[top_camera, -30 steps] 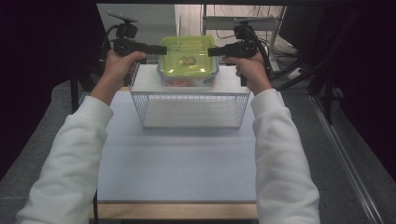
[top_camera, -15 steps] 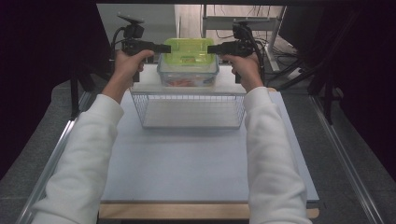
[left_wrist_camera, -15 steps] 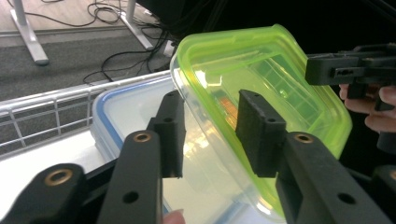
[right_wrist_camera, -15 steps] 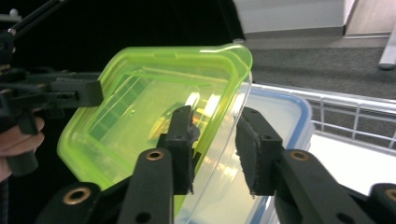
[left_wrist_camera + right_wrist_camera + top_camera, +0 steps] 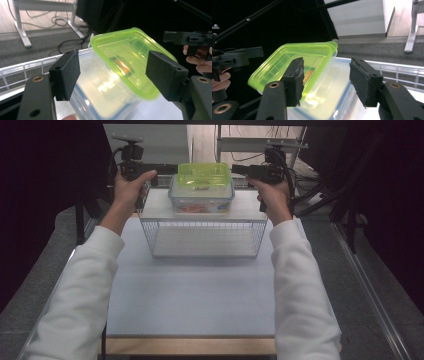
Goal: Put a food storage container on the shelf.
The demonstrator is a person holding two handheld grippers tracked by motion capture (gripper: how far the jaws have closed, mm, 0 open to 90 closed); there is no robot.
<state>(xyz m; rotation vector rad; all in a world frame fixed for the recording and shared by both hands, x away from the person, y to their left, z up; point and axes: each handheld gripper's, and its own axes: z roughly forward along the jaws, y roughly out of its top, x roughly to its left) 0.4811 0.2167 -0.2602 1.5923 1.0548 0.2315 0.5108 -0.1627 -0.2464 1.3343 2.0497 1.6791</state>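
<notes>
Claws: left claw (image 5: 112, 75) and right claw (image 5: 325, 82) just opened, pads clear of green-lidded food container (image 5: 202, 190), released to sit atop wire rack (image 5: 202, 232).

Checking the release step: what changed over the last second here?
Both grippers, left gripper and right gripper, let go of the green-lidded container; their jaws have just been opening and stand apart from it. The container, lifted a second ago, now rests on the wire shelf, which stayed put.

White table (image 5: 190, 290) (pale wooden front edge), grey floor (image 5: 370, 285), tangled cables (image 5: 62, 45) behind.
</notes>
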